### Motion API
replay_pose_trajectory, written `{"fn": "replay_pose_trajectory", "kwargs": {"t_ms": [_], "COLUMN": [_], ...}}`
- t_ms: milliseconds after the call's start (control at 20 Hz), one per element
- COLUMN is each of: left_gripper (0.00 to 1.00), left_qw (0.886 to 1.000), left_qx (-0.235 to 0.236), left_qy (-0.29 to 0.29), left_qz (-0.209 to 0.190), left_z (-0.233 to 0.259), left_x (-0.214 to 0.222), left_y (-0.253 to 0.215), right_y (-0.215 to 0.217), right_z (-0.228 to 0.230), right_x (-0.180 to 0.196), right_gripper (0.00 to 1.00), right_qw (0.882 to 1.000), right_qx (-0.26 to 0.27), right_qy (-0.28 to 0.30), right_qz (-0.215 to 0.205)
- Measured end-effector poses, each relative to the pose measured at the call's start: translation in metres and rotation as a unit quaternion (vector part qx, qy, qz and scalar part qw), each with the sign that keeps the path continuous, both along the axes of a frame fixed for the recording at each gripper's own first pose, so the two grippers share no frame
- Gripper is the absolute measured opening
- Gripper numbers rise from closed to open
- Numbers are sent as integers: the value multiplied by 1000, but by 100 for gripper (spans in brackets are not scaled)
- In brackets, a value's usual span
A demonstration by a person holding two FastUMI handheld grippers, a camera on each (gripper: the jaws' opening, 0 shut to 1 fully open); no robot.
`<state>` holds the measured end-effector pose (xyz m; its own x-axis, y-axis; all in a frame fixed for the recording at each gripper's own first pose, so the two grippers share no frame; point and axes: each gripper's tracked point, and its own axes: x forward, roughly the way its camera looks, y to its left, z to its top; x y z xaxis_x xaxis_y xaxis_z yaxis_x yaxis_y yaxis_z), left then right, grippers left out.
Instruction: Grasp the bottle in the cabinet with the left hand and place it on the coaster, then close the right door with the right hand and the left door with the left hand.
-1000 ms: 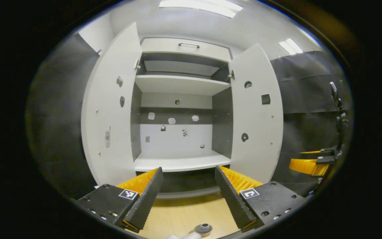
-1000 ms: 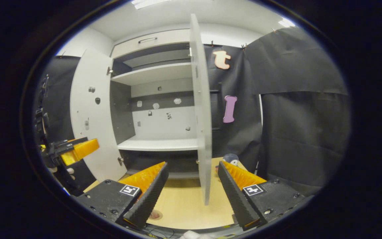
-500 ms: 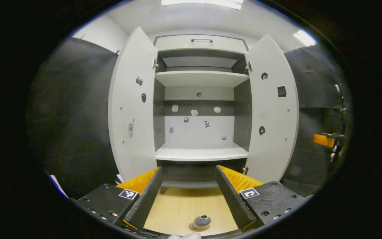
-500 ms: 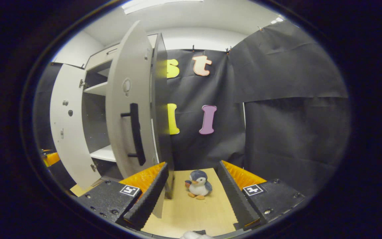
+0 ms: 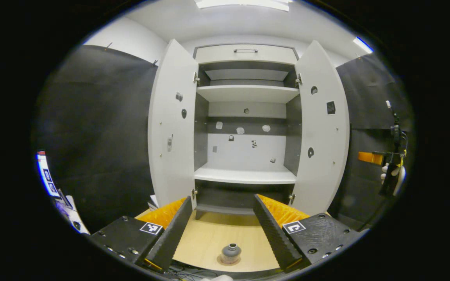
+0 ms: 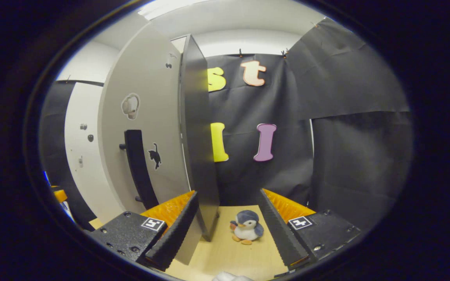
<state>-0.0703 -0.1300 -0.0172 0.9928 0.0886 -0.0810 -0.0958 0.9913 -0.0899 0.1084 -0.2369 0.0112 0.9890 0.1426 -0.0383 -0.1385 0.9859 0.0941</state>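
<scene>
The left gripper (image 5: 221, 230) hangs spread and empty above the light wooden table (image 5: 209, 242), where the small grey bottle (image 5: 231, 252) stands on a round coaster (image 5: 222, 260) near the front edge. Beyond, the white cabinet (image 5: 246, 175) has both doors swung wide. The right gripper (image 6: 227, 230), also spread and empty, faces the right door's (image 6: 147, 128) outer side by its black bar handle (image 6: 137, 166); a plush penguin (image 6: 246, 231) sits beside the cabinet's side.

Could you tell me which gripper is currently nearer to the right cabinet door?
Right. The right gripper sits beside the right cabinet door, outside it; the left gripper faces the cabinet from farther back, over the bottle.
</scene>
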Motion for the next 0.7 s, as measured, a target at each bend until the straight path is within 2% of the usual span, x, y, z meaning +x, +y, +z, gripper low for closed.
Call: {"fn": "replay_pose_trajectory", "kwargs": {"t_ms": [100,200,250,350,400,550,600,650,700], "left_gripper": [96,100,96,96,96,96,96,100,96], "left_qw": [1000,1000,999,999,999,999,999,999,999], "left_qx": [0,2,2,-1,-2,1,2,2,2], "left_qy": [-5,-6,-4,-1,1,6,4,3,5], "left_qz": [13,27,35,43,46,47,46,43,39], "left_z": [-1,-1,-2,-5,-7,-13,-12,-13,-14], "left_x": [-12,-20,-22,-28,-29,-32,-31,-29,-27], "left_y": [6,11,15,22,25,35,39,41,43], "right_y": [17,33,39,55,58,58,59,60,60], "right_z": [6,15,19,24,23,29,28,29,28], "right_x": [7,13,14,13,11,12,11,11,10], "right_gripper": [100,100,100,98,100,98,94,94,98], "right_qw": [1000,999,998,997,997,998,998,998,998], "right_qx": [7,7,5,3,-2,-15,-17,-19,-20], "right_qy": [-4,-10,-14,-20,-20,-31,-31,-30,-30], "right_qz": [27,47,57,77,78,61,55,49,43]}}
